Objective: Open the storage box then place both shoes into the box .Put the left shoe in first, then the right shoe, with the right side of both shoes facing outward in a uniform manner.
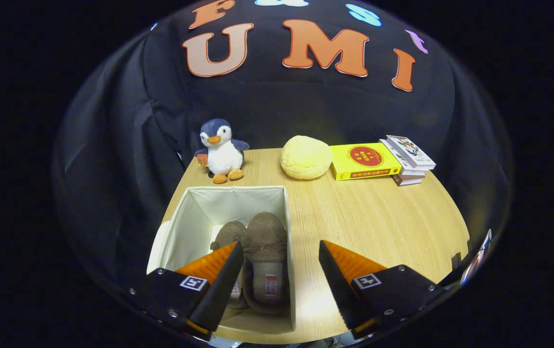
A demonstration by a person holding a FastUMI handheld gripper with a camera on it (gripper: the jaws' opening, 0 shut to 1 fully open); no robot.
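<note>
Gripper view: gripper (pixel 281 251) spread wide, fingers apart and holding nothing, hovering above the near end of the storage box (pixel 199 212) and the table (pixel 378 227). Left finger over the box's opening, right finger over bare wood just beside the box's right wall. Open fabric box, pale lining, standing on the left part of the wooden table. Inside it, two brown suede shoes side by side, toes pointing away from the fingers: the larger-looking one (pixel 265 256) against the right wall, its insole and a small label visible; the other (pixel 228 234) to its left, partly hidden behind the left finger. Cannot tell which shoe is the left and which the right. Beyond the box, at the table's far edge, a plush penguin (pixel 221 150) sitting upright. To its right, a round yellow cushion-like bun (pixel 306 157), then a yellow book (pixel 365 161) lying flat, touching a small stack of books (pixel 408 159).
</note>
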